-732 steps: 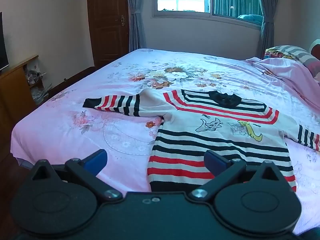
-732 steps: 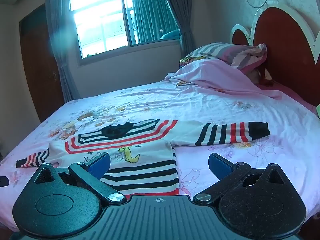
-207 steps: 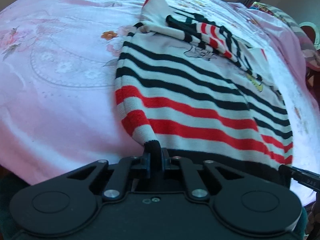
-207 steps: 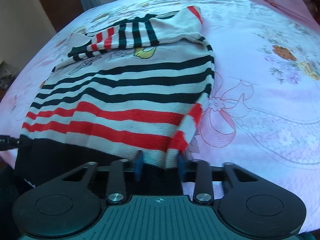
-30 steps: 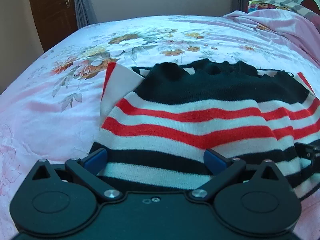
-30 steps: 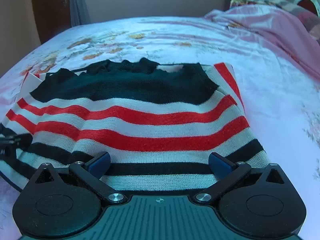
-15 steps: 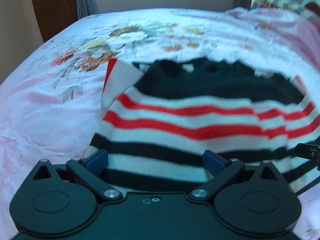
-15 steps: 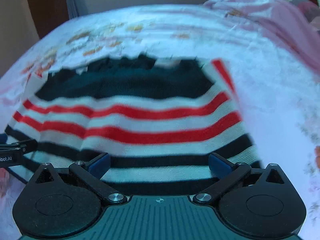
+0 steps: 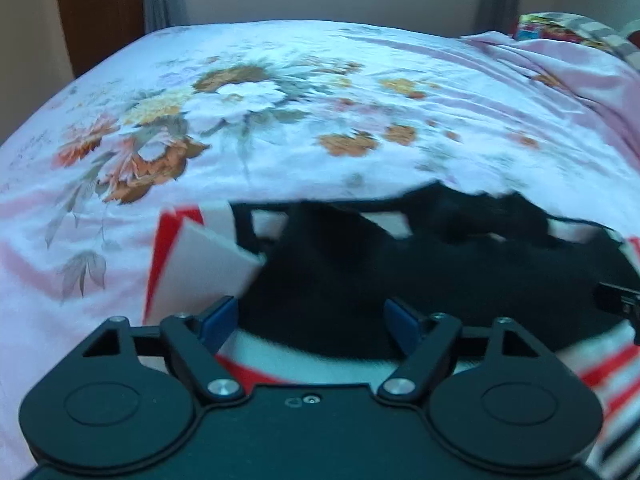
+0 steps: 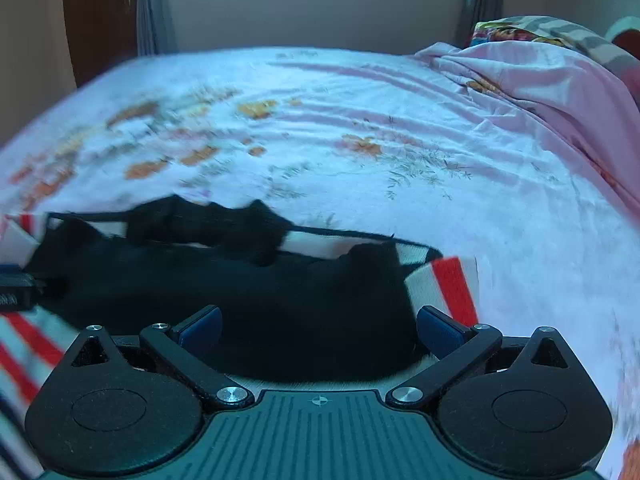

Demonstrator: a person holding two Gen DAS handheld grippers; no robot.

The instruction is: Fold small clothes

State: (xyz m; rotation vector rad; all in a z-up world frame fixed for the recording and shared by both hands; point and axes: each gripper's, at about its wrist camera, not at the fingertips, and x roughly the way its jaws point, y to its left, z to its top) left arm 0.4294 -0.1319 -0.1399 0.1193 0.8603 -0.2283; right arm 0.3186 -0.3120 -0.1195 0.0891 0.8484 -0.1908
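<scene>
The striped sweater [image 9: 400, 276] lies folded on the pink floral bedsheet [image 9: 240, 92], its black hem band on top and red, white and black stripes at the sides. My left gripper [image 9: 310, 316] is open and empty, low over the black band near the sweater's left edge. My right gripper [image 10: 318, 326] is open and empty over the black band [image 10: 280, 300] near the sweater's right edge. The right gripper's tip shows at the right edge of the left wrist view [image 9: 618, 300]. Both views are blurred by motion.
The bedsheet [image 10: 400, 120] stretches away to a wall with grey curtains. A rumpled pink blanket [image 10: 560, 92] and striped pillow [image 10: 560, 30] lie at the right. A brown wooden door [image 9: 100, 4] stands at the far left.
Both grippers have moved forward and lower over the folded sweater; the black hem band now fills the space between the jaws. Both stay open.
</scene>
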